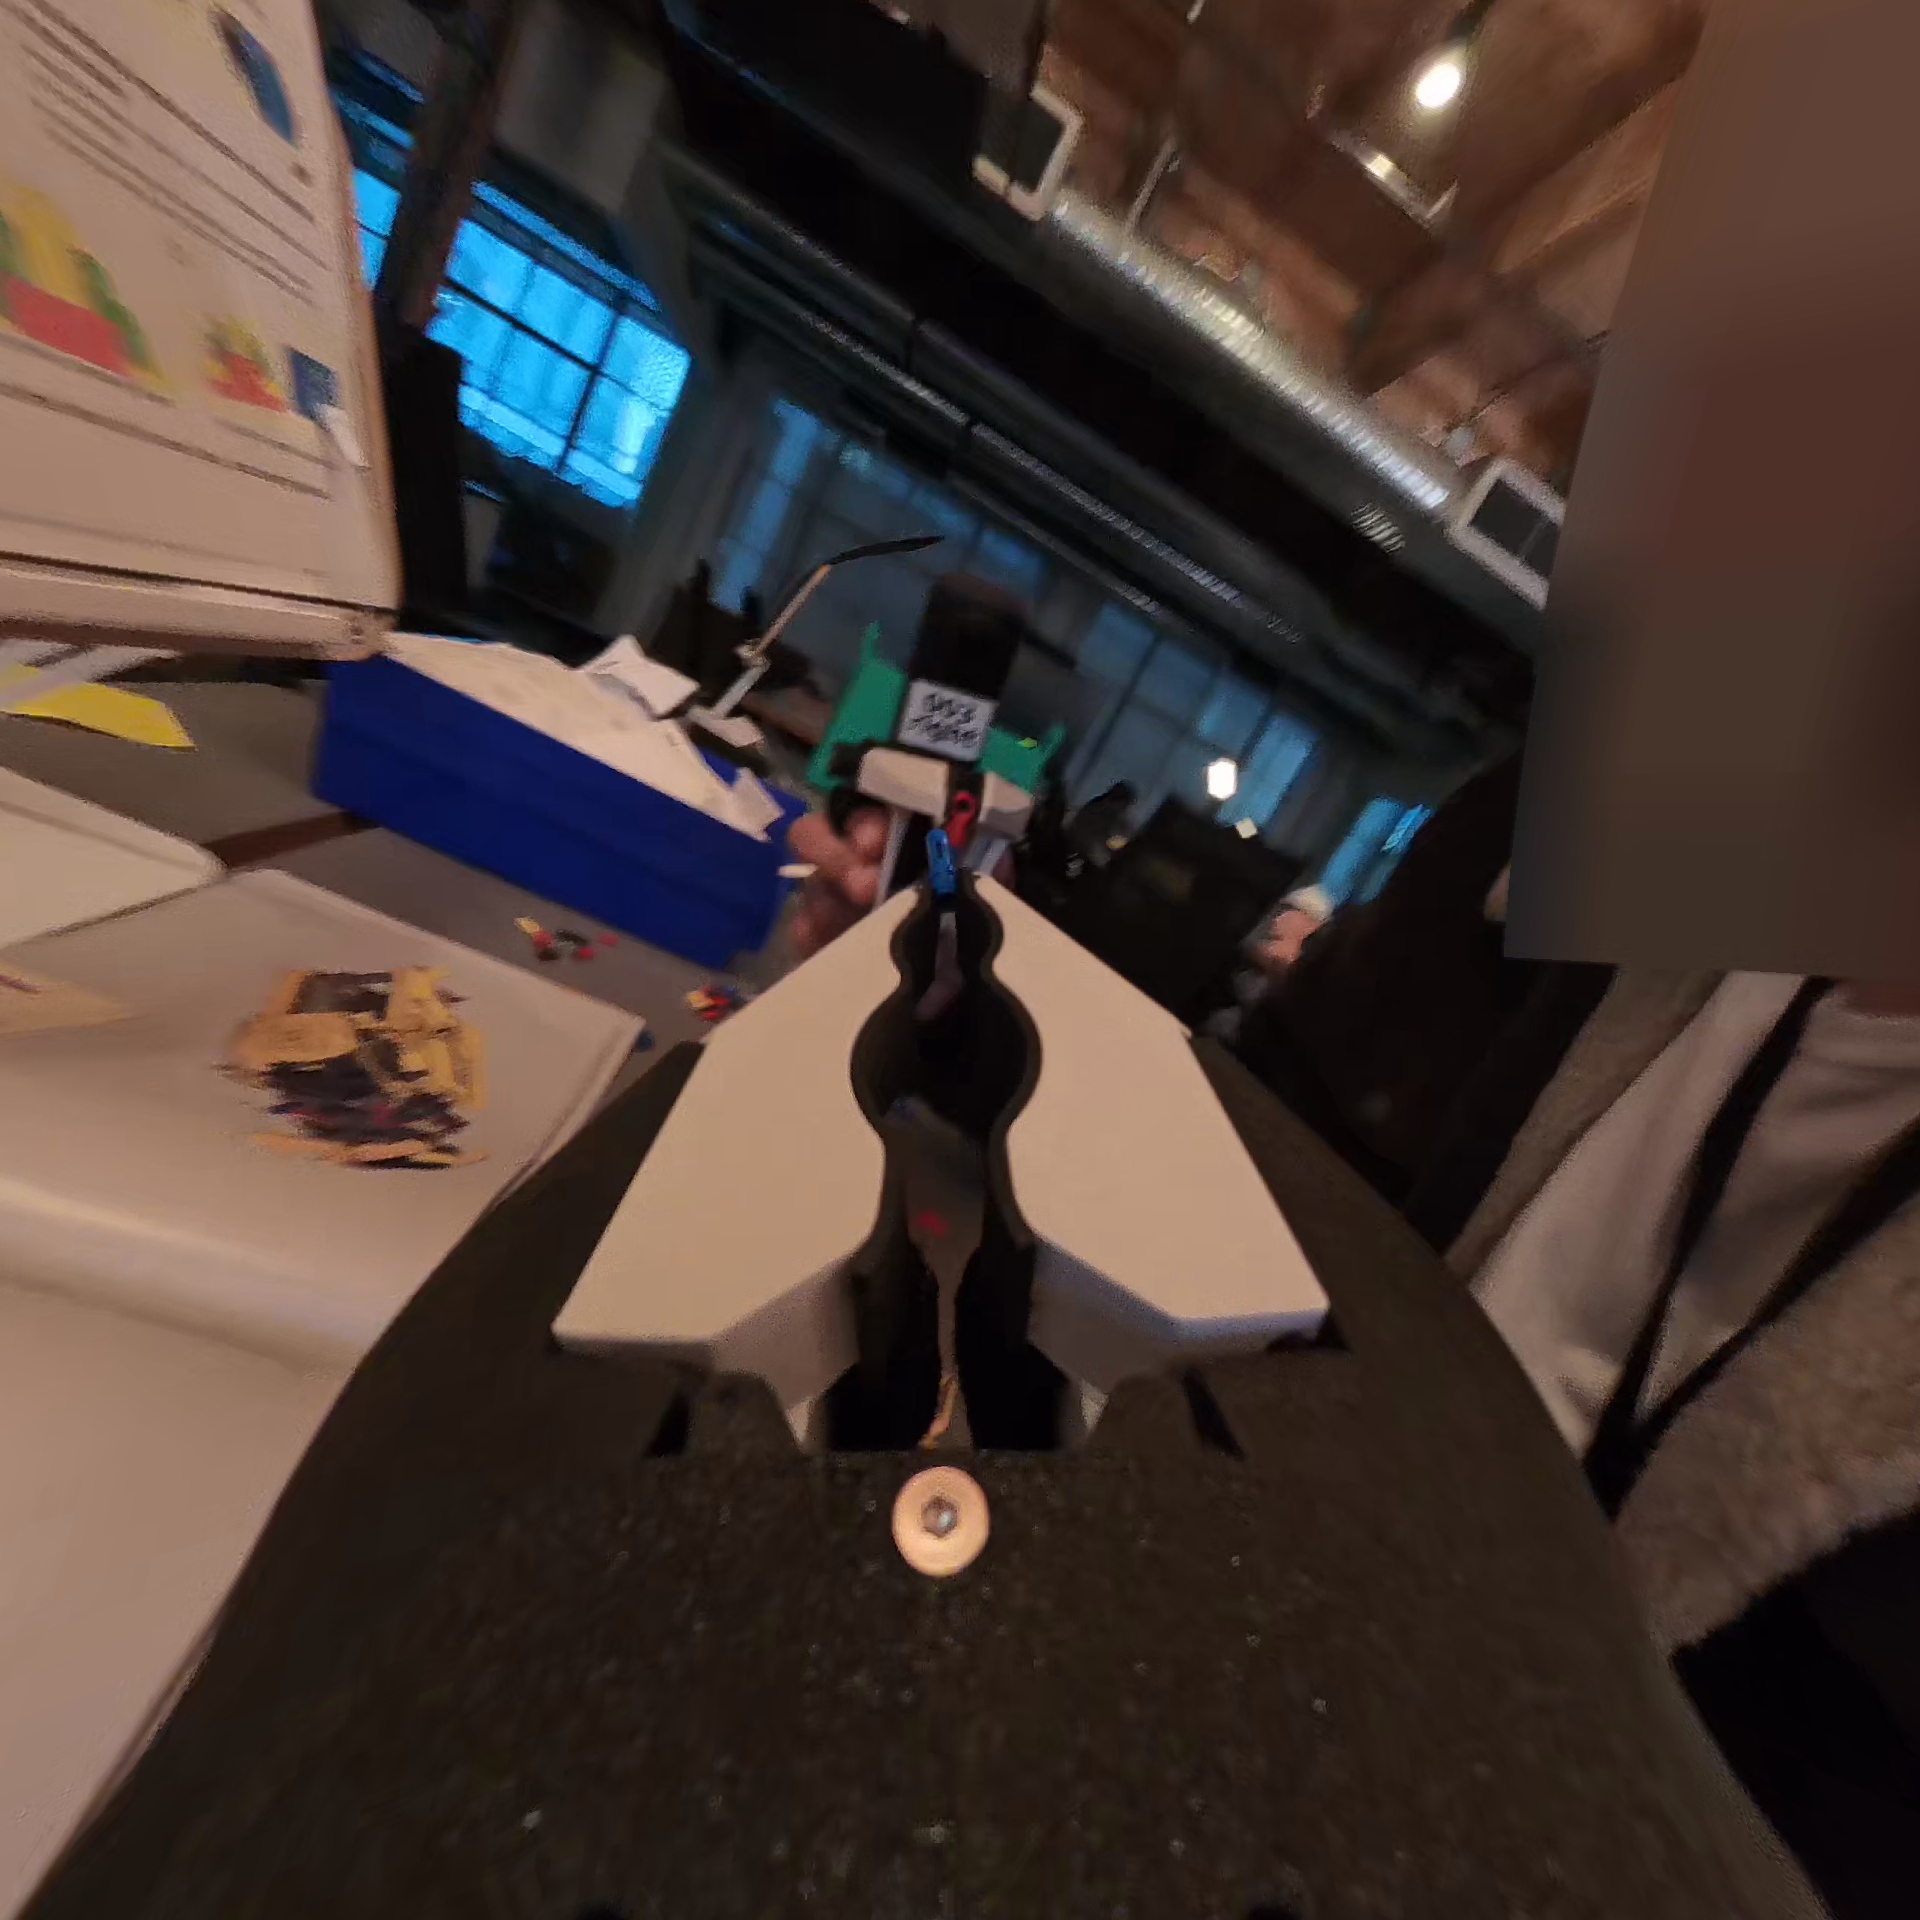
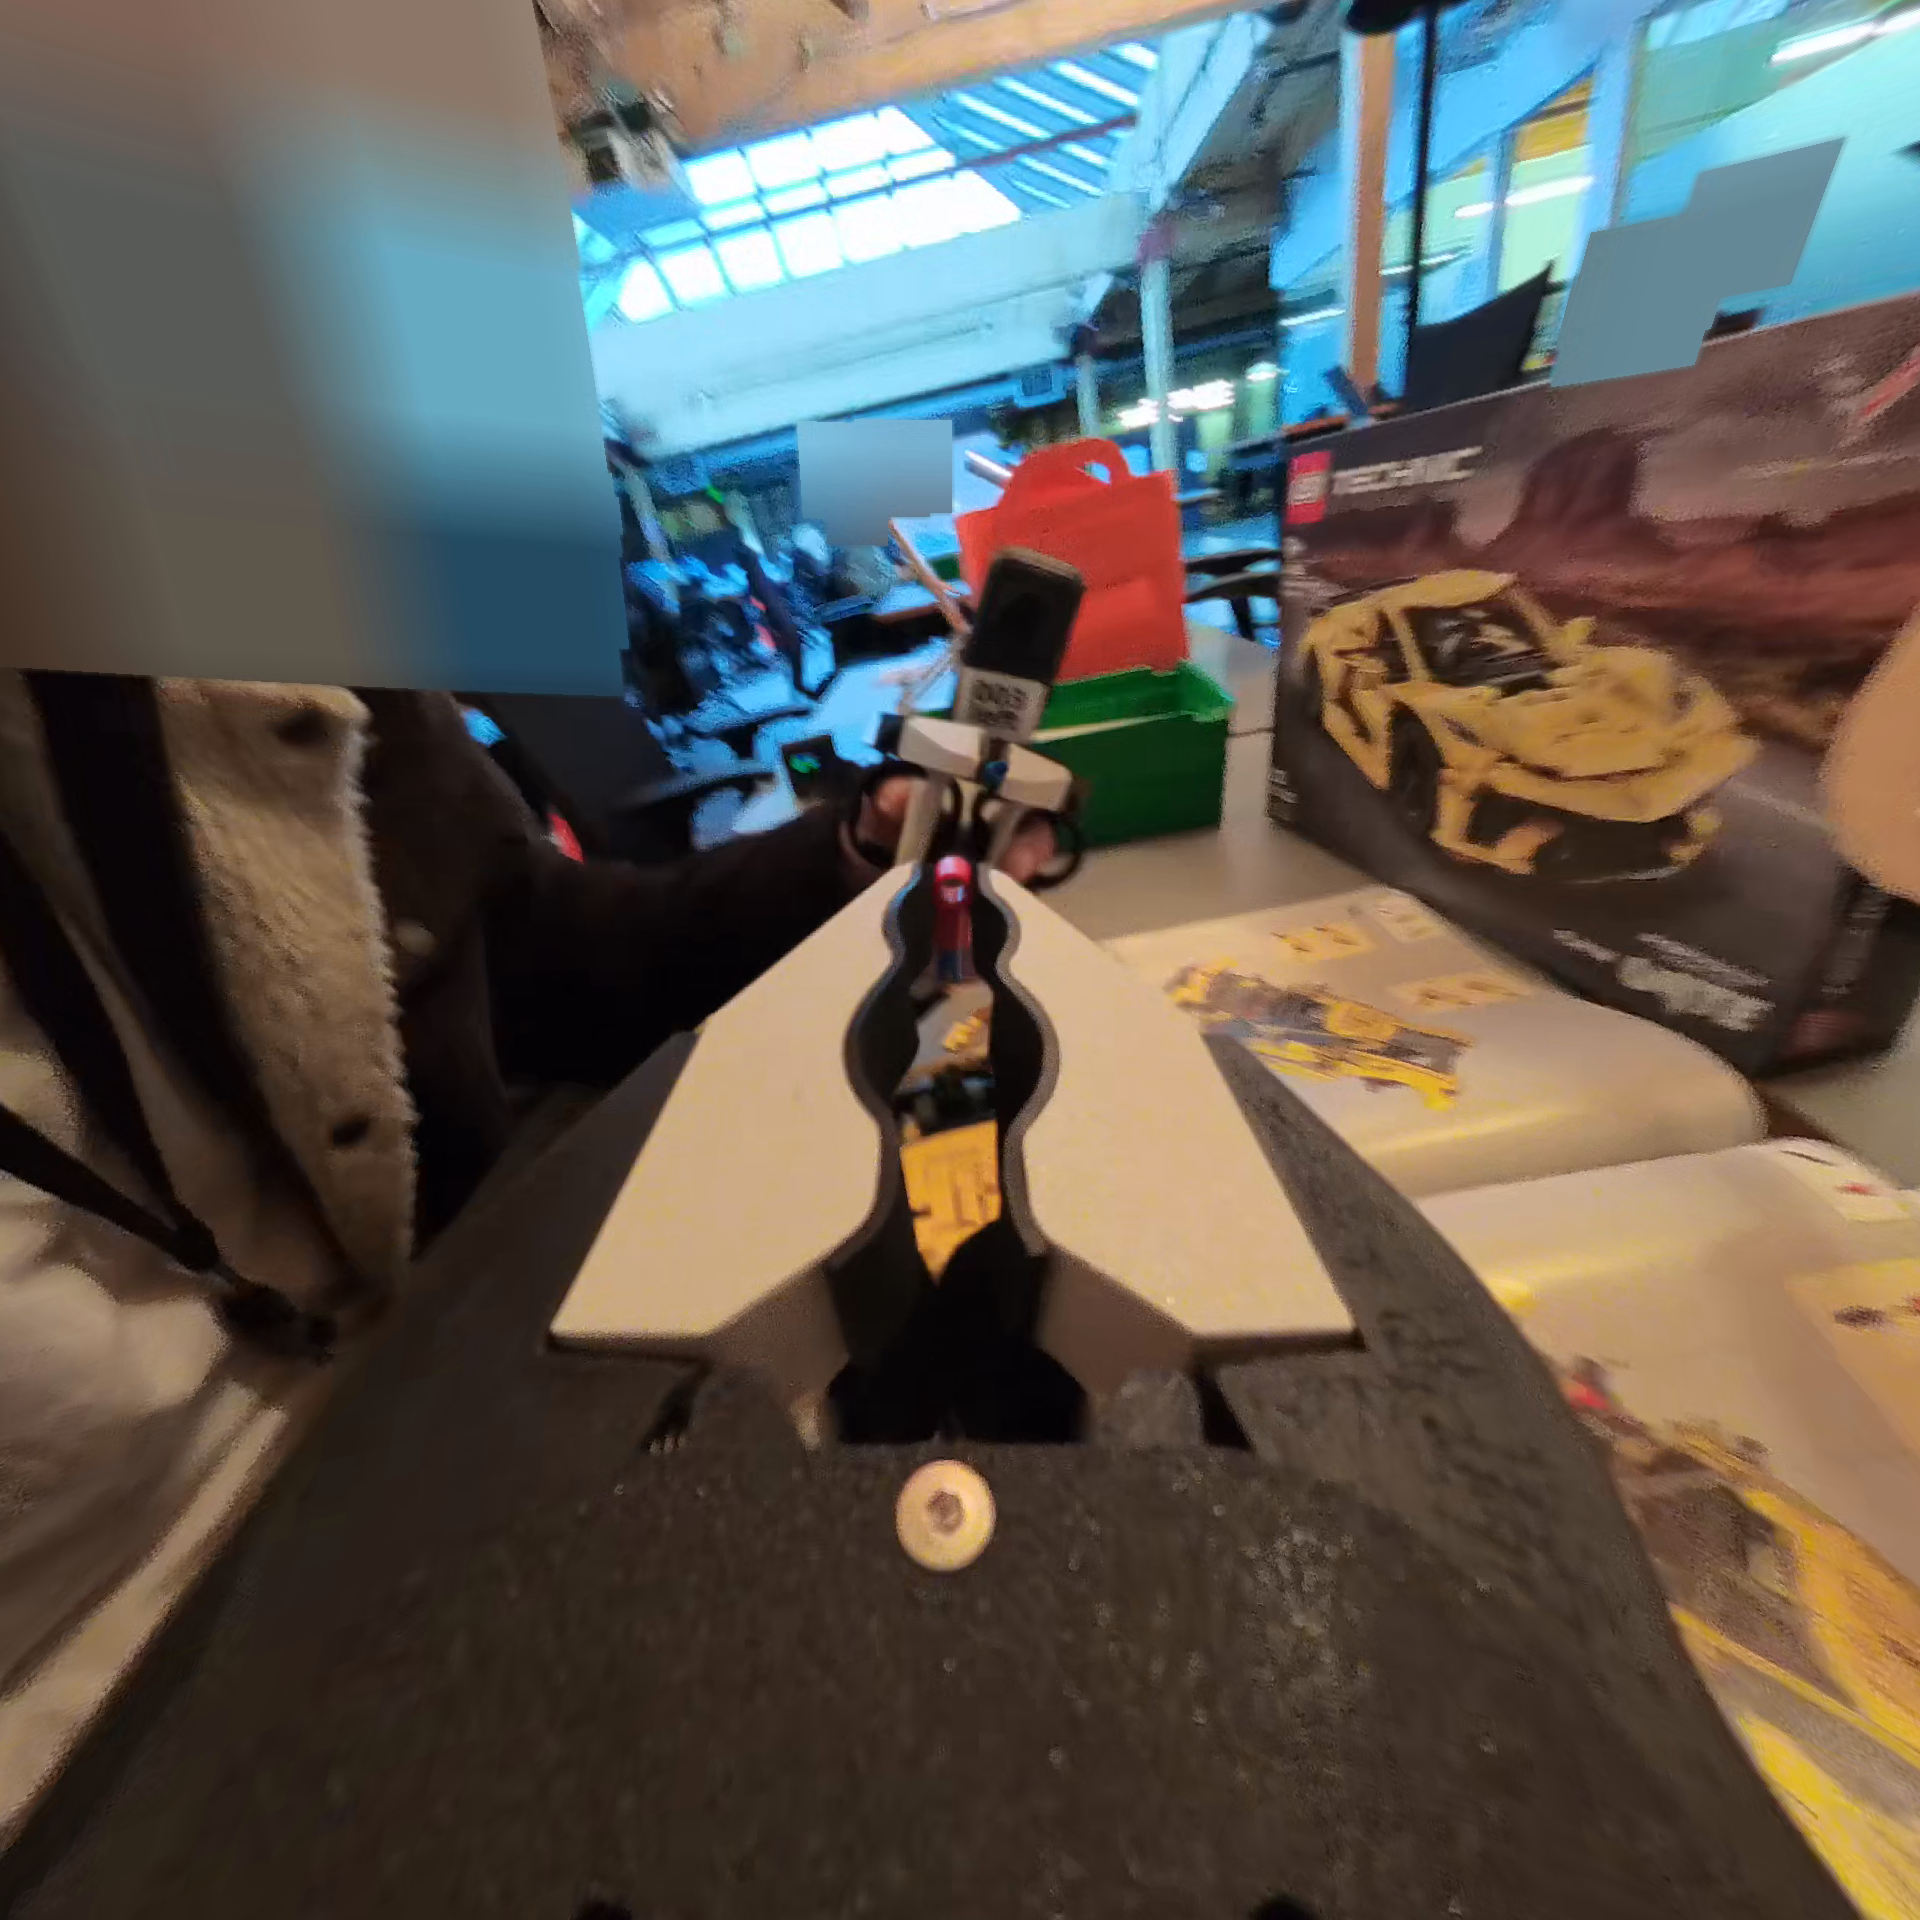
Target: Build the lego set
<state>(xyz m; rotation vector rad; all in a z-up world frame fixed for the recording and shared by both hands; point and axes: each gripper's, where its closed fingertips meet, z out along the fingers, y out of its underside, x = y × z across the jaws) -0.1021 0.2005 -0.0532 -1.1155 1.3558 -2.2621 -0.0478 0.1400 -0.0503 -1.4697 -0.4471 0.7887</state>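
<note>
Left gripper (image 1: 943, 883) pinches a blue piece (image 1: 940, 860); right gripper (image 2: 951, 878) pinches a red piece (image 2: 950, 883) (tips meeting midair, above the table (image 2: 1143, 904)).

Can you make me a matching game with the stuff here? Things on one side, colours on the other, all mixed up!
Things:
1. The little piece in the left gripper, piece at
2. The little piece in the right gripper, piece at
3. The car on the set box
4. The bin behind the bricks

Colours:
A. yellow
B. red
C. blue, small
D. blue, big

Pairs: 1-C, 2-B, 3-A, 4-D
</note>
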